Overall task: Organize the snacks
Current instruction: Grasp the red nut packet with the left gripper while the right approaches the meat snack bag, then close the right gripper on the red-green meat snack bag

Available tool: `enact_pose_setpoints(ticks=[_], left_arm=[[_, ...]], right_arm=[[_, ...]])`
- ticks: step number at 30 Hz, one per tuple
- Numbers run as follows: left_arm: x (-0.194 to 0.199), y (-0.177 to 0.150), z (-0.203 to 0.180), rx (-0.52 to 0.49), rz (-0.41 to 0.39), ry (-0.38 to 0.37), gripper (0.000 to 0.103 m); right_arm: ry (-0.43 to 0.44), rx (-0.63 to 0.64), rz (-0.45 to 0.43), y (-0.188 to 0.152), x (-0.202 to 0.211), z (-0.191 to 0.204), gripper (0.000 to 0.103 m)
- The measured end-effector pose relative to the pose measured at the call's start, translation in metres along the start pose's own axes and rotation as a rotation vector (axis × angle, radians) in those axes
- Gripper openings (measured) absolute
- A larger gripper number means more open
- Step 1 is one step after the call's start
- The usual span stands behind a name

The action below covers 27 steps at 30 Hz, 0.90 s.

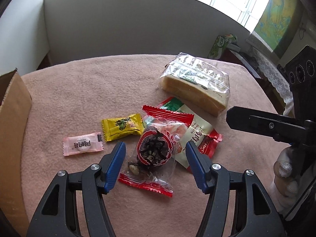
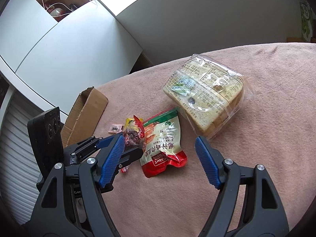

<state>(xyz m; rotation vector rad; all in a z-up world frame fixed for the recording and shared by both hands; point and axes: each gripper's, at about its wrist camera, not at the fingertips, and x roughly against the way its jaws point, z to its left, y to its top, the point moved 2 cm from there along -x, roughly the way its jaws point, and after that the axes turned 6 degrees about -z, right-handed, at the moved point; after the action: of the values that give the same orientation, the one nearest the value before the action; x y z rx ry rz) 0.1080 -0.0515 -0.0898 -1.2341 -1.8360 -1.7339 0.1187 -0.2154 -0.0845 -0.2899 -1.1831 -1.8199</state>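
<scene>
Snacks lie on a pink cloth. My left gripper (image 1: 155, 148) is open, its blue pads on either side of a clear red-edged packet of dark dried fruit (image 1: 153, 154). Left of it lie a yellow candy (image 1: 122, 127) and a pink candy (image 1: 83, 144). A red, white and green pouch (image 1: 194, 134) lies under the fruit packet. A bagged bread loaf (image 1: 195, 83) lies behind. My right gripper (image 2: 159, 141) is open above the pouch (image 2: 164, 140), near the loaf (image 2: 207, 96). The fruit packet (image 2: 134, 134) shows partly behind the left gripper.
An open cardboard box (image 1: 11, 118) stands at the table's left edge; it also shows in the right wrist view (image 2: 85, 114). A grey panel (image 1: 128, 23) backs the table. A green carton (image 1: 219, 45) and a lace-covered shelf (image 1: 272, 71) stand beyond the right edge.
</scene>
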Motion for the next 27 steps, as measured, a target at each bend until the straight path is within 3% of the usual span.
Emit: enact_pose_setpoints(ticks=[2, 6, 16, 27], left_arm=[[-0.005, 0.000, -0.001, 0.000, -0.001, 0.026, 0.059], [-0.007, 0.000, -0.001, -0.001, -0.011, 0.056, 0.040], [0.001, -0.006, 0.007, -0.022, -0.021, 0.079, 0.036], [0.013, -0.016, 0.027, 0.002, -0.028, 0.093, 0.034]], right_arm=[[-0.010, 0.014, 0.000, -0.001, 0.000, 0.001, 0.077], [-0.031, 0.043, 0.001, -0.001, -0.003, 0.007, 0.077], [-0.103, 0.155, 0.012, 0.007, -0.017, 0.020, 0.077], [-0.161, 0.241, 0.058, -0.006, -0.038, 0.032, 0.077]])
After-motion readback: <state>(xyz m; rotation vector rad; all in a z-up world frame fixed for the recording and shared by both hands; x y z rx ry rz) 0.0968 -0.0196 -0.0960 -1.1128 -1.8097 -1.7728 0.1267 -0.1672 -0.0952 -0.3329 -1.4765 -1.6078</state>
